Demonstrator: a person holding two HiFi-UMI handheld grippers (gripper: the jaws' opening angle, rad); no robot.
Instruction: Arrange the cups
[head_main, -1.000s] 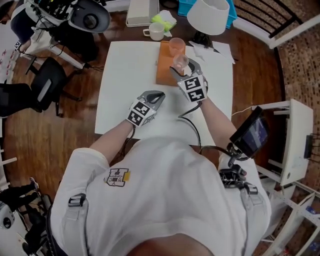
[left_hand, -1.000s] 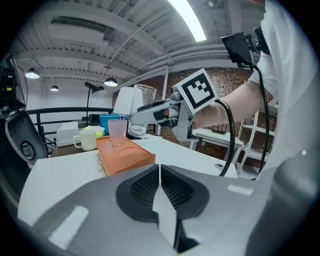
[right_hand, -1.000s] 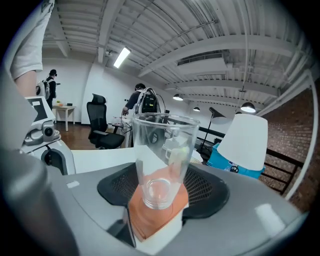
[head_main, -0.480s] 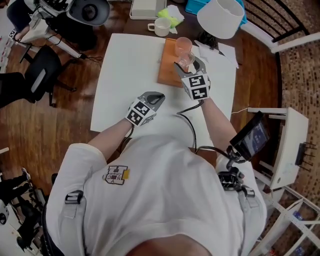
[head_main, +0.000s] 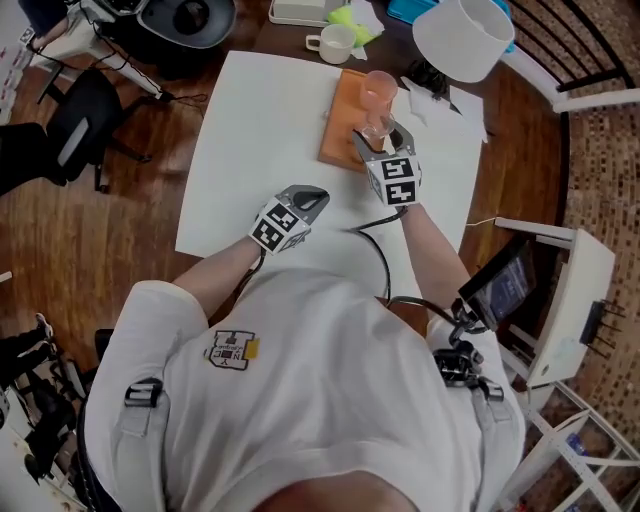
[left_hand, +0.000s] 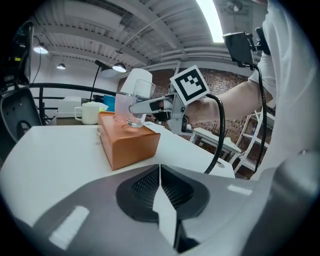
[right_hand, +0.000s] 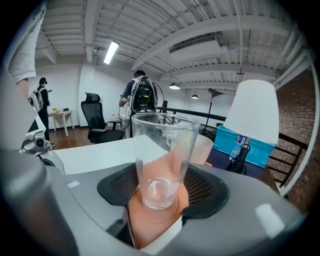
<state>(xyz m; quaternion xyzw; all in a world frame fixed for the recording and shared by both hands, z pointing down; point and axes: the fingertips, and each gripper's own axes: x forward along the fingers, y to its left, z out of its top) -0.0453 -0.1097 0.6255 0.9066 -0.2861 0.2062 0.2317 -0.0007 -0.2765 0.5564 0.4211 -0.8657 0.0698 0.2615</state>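
Observation:
A clear glass cup (head_main: 375, 128) stands upright between the jaws of my right gripper (head_main: 378, 140), which is shut on it. The cup's base (right_hand: 159, 192) is at the top face of an orange box (head_main: 342, 135); I cannot tell if it touches. A pink cup (head_main: 379, 88) stands on the same box just beyond; in the right gripper view the pink cup (right_hand: 202, 147) shows behind the glass. My left gripper (head_main: 312, 196) is shut and empty, low over the white table (head_main: 270, 120), short of the box (left_hand: 127, 142). The left gripper view shows the clear cup (left_hand: 137, 102) held over the box.
A white mug (head_main: 335, 43) sits past the table's far edge, next to a yellow-green object. A white lamp shade (head_main: 462, 38) stands at the far right, with papers beneath it. A black cable (head_main: 378, 250) trails from the right gripper across the table.
Both grippers have sunk. The right one has brought the clear cup down onto the orange box, close to the pink cup. The left stays shut.

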